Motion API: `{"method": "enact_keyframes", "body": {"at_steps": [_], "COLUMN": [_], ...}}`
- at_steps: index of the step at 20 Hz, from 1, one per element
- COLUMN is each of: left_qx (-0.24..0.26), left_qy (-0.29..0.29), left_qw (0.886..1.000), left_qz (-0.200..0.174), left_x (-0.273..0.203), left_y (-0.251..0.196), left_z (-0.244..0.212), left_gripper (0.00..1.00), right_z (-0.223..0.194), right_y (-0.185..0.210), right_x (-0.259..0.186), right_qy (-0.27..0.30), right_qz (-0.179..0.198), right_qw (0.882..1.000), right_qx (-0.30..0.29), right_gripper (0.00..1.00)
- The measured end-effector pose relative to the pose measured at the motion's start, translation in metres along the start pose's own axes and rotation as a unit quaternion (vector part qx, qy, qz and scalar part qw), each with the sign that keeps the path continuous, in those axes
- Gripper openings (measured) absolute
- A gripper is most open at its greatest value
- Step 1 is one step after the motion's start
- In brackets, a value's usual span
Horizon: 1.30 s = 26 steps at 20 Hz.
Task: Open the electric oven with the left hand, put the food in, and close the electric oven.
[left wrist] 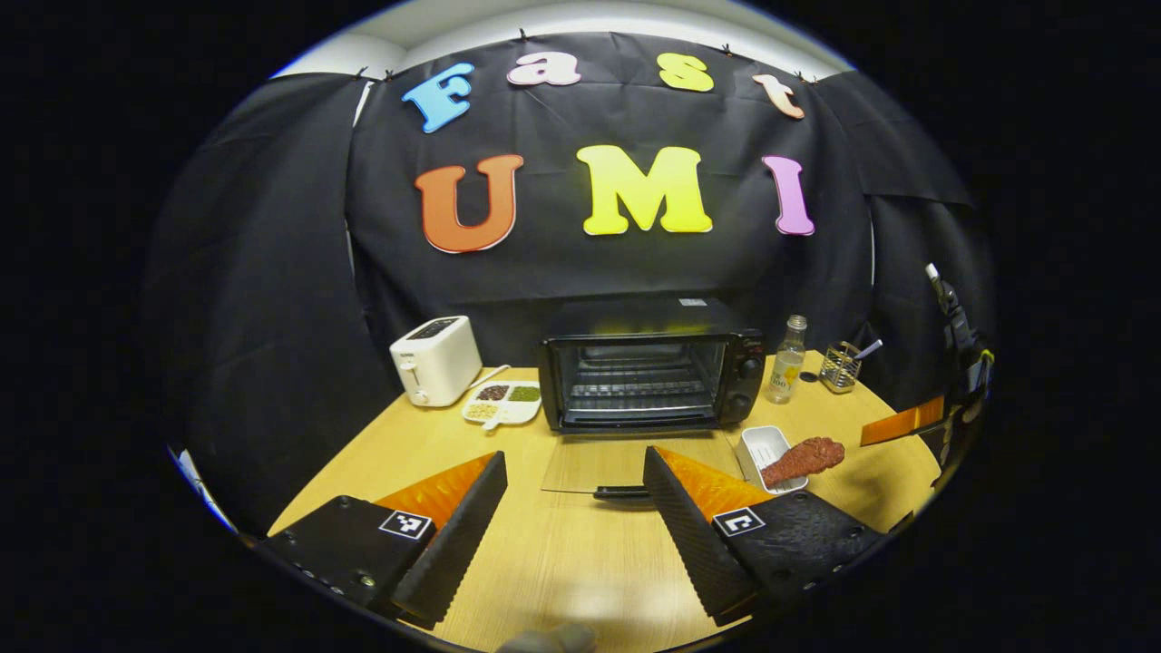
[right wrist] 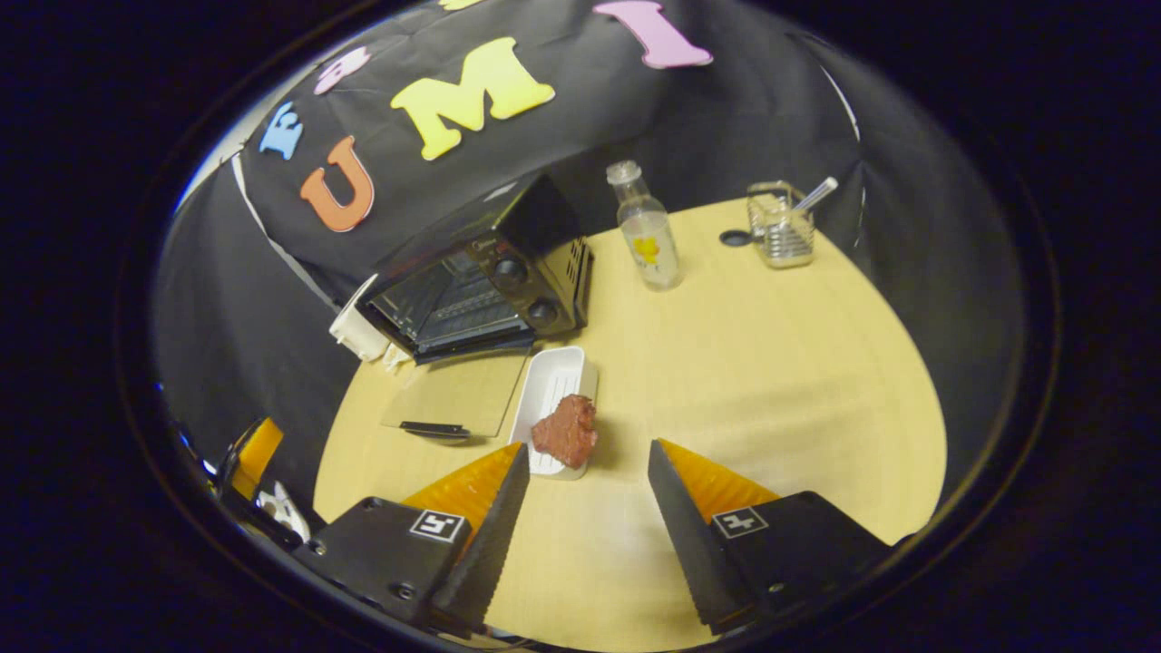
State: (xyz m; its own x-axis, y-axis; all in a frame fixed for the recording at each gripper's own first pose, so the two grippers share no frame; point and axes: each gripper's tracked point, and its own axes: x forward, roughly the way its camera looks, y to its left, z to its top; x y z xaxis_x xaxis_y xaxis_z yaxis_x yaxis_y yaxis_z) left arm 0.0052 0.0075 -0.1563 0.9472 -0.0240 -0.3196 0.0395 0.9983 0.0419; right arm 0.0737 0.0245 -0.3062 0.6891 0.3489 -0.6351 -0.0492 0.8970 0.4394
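At the centre of the left gripper view we see the electric oven (left wrist: 649,367) with its glass door (left wrist: 626,462) folded down onto the table (left wrist: 562,562), the reddish-brown food (left wrist: 803,459) lying on a white tray (left wrist: 762,449) at lower right, while our left gripper (left wrist: 575,490) and right gripper (right wrist: 588,481) both hang released, grasping nothing.

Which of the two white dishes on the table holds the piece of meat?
The plain rectangular tray right of the oven; the divided dish holds beans.
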Motion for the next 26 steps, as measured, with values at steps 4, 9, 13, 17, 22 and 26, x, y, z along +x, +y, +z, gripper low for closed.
{"method": "enact_keyframes", "body": {"at_steps": [4, 9, 13, 17, 22, 26], "left_qx": [-0.027, -0.037, -0.041, -0.034, -0.047, -0.013], "left_qy": [0.003, 0.008, 0.005, 0.001, -0.007, -0.007], "left_qw": [0.998, 0.995, 0.994, 0.994, 0.997, 1.0], "left_qz": [0.05, 0.093, 0.102, 0.099, 0.058, 0.012], "left_x": [-0.021, -0.04, -0.056, -0.065, -0.071, -0.079], "left_y": [0.009, 0.005, -0.001, 0.006, 0.016, 0.034], "left_z": [0.011, 0.016, 0.018, 0.018, 0.015, 0.003], "left_gripper": [0.97, 0.97, 0.97, 0.97, 0.97, 0.97], "right_z": [0.003, 0.003, 0.001, 0.013, 0.039, 0.055], "right_y": [0.002, 0.001, 0.005, 0.012, 0.05, 0.114], "right_x": [0.042, 0.057, 0.054, 0.039, 0.009, 0.007], "right_qy": [0.055, 0.097, 0.109, 0.079, -0.008, -0.108], "right_qz": [0.049, 0.082, 0.097, 0.093, 0.087, 0.105], "right_qw": [0.996, 0.987, 0.983, 0.986, 0.99, 0.974], "right_qx": [0.052, 0.099, 0.113, 0.112, 0.114, 0.172], "right_gripper": [0.65, 0.24, 0.17, 0.14, 0.14, 0.13]}}
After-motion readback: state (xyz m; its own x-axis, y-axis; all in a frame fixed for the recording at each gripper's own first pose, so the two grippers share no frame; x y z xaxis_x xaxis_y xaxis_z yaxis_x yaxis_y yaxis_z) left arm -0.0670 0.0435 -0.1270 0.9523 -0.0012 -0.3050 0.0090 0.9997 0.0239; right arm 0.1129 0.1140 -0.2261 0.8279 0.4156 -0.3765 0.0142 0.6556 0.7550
